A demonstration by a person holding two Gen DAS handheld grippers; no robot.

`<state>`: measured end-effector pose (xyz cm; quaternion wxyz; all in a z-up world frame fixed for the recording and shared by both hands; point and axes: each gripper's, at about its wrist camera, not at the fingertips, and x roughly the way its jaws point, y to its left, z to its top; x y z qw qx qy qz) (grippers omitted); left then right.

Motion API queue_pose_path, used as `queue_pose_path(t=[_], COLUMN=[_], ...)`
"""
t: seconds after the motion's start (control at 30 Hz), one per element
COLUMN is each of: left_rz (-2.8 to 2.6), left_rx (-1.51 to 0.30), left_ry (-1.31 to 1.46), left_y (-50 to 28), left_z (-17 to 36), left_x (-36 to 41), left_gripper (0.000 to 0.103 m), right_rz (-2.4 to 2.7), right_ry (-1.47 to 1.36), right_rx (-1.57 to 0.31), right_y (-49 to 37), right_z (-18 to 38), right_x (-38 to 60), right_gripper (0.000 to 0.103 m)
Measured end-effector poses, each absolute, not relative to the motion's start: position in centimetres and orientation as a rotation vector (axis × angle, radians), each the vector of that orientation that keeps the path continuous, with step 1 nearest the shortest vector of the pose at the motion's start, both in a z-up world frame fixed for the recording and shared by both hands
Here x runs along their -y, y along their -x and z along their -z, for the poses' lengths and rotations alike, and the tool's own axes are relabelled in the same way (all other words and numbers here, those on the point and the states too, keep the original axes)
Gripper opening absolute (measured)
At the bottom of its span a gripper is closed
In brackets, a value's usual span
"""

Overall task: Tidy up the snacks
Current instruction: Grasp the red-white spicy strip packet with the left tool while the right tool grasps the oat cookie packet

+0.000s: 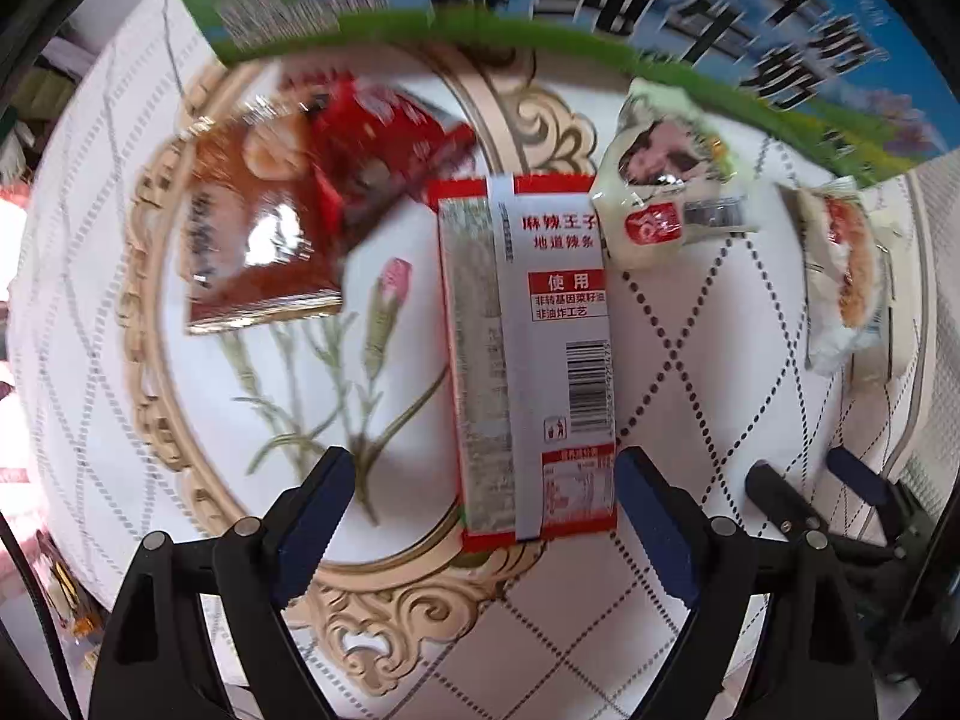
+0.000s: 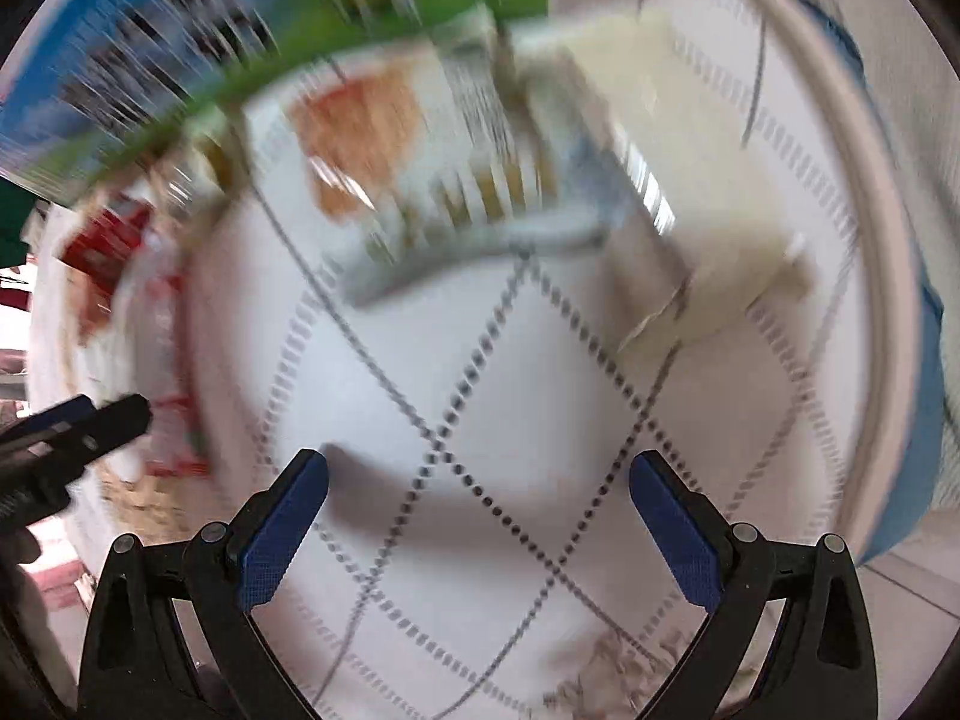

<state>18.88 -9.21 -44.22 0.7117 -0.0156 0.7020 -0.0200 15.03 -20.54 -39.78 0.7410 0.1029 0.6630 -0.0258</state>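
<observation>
Both hand-held grippers wide, empty; right view blurred; milk carton (image 1: pixel 690 6) cropped.

A quilted white tablecloth (image 1: pixel 690 630) bears a floral medallion (image 1: pixel 336 360).

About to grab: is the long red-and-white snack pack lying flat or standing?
Flat: the red-and-white snack pack lies back-side up on the tablecloth, barcode showing.

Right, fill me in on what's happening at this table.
A person is sorting snacks with a claw in each hand. The left claw is open, pointing down over a long red-and-white spicy-strip packet lying on the patterned tablecloth. The right claw is also open and empty, above bare cloth; its view is blurred. Two red snack bags and wrapped pastries lie near a green-and-blue carton.
</observation>
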Motion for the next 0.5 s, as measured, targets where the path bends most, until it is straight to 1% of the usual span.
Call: queue_pose_path(t=[0.1, 0.2, 0.23, 0.27, 0.3, 0.33, 0.37, 0.4, 0.43, 0.5], left_rz=[0.036, 0.033, 0.035, 0.036, 0.036, 0.039, 0.040, 0.038, 0.044, 0.049], left_rx=[-1.559, -1.546, -1.541, -1.532, -1.525, -1.518, -1.510, -1.511, -1.516, -1.514], left_ry=[0.044, 0.067, 0.078, 0.088, 0.092, 0.097, 0.096, 0.088, 0.089, 0.084], left_y=[-19.6, -20.5, -20.8, -21.2, -21.5, -21.8, -22.2, -22.5, -22.9, -23.2], left_z=[44.9, 44.7, 44.6, 44.4, 44.2, 44.0, 43.8, 43.7, 43.7, 43.6], left_x=[9.6, 10.0, 10.1, 10.2, 10.3, 10.4, 10.4, 10.4, 10.4, 10.2], left_gripper=[0.088, 0.088, 0.088, 0.088, 0.087, 0.083, 0.068, 0.056, 0.053, 0.050], right_rz=[0.041, -0.012, -0.021, -0.027, -0.035, -0.040, -0.042, -0.045, -0.042, -0.054], right_ry=[-0.242, -0.208, -0.198, -0.182, -0.156, -0.130, -0.134, -0.140, -0.128, -0.114], right_rx=[-1.445, -1.507, -1.498, -1.472, -1.436, -1.387, -1.340, -1.292, -1.243, -1.222], right_y=[-14.7, -15.2, -15.1, -15.2, -15.5, -15.6, -15.7, -16.0, -16.7, -18.4], right_z=[40.8, 40.9, 40.1, 39.2, 37.9, 36.2, 34.8, 33.5, 32.1, 31.3], right_x=[20.9, 21.0, 21.1, 21.1, 20.9, 20.7, 20.8, 20.9, 20.9, 20.9], right_gripper=[0.103, 0.103, 0.097, 0.088, 0.062, 0.053, 0.053, 0.053, 0.053, 0.056])
